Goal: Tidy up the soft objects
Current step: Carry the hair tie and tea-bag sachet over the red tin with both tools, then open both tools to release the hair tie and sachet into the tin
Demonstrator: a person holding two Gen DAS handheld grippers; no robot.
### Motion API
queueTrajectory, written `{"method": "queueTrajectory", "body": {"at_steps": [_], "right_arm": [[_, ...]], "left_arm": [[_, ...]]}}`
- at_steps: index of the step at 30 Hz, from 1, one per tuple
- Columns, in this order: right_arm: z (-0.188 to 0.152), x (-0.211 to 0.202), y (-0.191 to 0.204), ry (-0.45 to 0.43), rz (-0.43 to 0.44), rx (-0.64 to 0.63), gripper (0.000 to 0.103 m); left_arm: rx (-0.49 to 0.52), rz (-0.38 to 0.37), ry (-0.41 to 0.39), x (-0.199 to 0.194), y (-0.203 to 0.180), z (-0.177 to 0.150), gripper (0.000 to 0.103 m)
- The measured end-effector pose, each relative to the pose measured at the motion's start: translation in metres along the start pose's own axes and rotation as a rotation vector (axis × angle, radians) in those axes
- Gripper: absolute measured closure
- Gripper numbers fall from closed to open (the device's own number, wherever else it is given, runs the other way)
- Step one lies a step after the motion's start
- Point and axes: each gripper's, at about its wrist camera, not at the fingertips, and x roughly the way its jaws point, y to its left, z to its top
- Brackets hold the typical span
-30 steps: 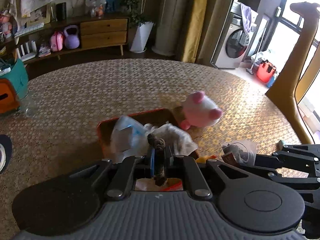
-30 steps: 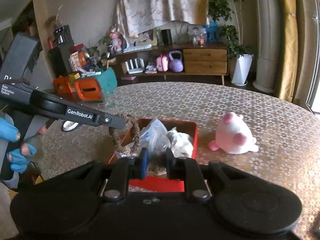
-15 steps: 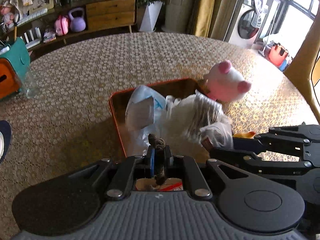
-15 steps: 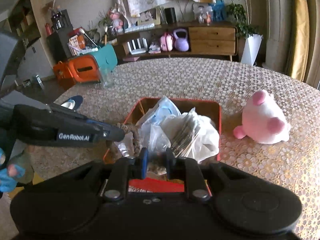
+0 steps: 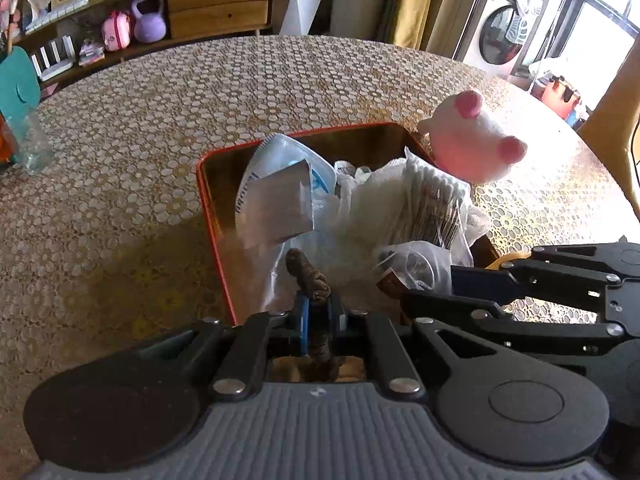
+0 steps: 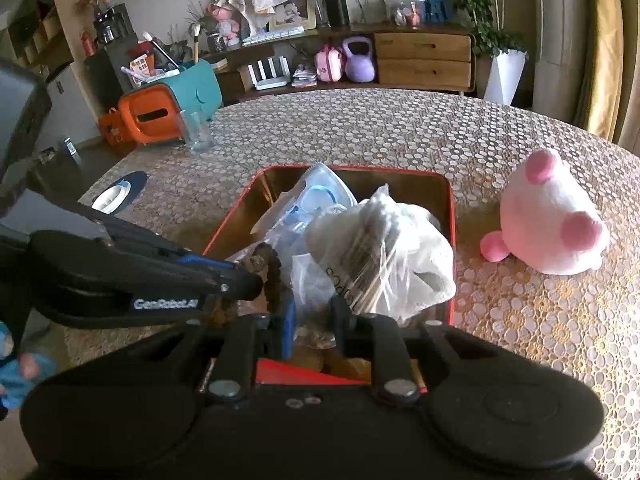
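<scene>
Up close, our left hand-held gripper [image 5: 318, 312] is clamped tight on a brown braided rope loop [image 5: 310, 280], right at the near-left edge of the red tin tray [image 5: 210, 200]. Our right hand-held gripper [image 6: 314, 314] has just been easing open; its jaws stand narrowly apart around a clear plastic bag [image 6: 316, 280] with something brownish inside, and we honestly can't tell whether the pads press on it. What's in that bag is hard to make out, and the tray's near rim is cut off behind the gripper bodies. Both grippers tilt down into the tray. Piled in there are a bag of cotton swabs [image 6: 376, 256] and a bluish packet [image 5: 280, 176]. Beyond it, a pink-and-white plush toy [image 6: 552, 220] sits on the desk [image 5: 140, 128], just beside the tray.
</scene>
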Motion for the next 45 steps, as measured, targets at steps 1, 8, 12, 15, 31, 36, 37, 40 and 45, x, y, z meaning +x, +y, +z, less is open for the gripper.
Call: {"method": "queueTrajectory", "body": {"at_steps": [1, 8, 12, 15, 31, 36, 37, 40, 45], "right_arm": [[-0.001, 0.0, -0.001, -0.001, 0.002, 0.002, 0.083], [-0.004, -0.003, -0.002, -0.016, 0.004, 0.022, 0.082], [-0.003, -0.009, -0.004, -0.028, 0.021, 0.043, 0.073], [-0.003, -0.015, -0.003, -0.041, 0.02, 0.046, 0.07], [-0.004, -0.067, -0.01, -0.155, 0.027, 0.117, 0.059], [-0.01, -0.09, -0.005, -0.2, 0.013, 0.091, 0.054], [-0.012, -0.096, -0.004, -0.211, 0.014, 0.086, 0.053], [-0.016, -0.112, -0.001, -0.237, 0.008, 0.065, 0.052], [-0.024, -0.135, 0.001, -0.285, -0.011, 0.043, 0.048]], "left_arm": [[0.006, 0.001, 0.002, 0.002, -0.001, -0.001, 0.095], [-0.017, -0.004, 0.015, 0.013, -0.001, -0.005, 0.095], [-0.021, 0.001, 0.017, 0.011, 0.0, -0.007, 0.094], [-0.037, -0.012, 0.015, 0.008, 0.0, -0.007, 0.094], [-0.014, -0.027, -0.077, -0.04, -0.016, -0.006, 0.091], [0.012, -0.01, -0.138, -0.067, -0.026, -0.013, 0.091], [0.02, -0.002, -0.151, -0.073, -0.029, -0.015, 0.091], [0.049, 0.023, -0.194, -0.089, -0.04, -0.021, 0.091], [0.065, 0.005, -0.24, -0.11, -0.052, -0.031, 0.091]]}}
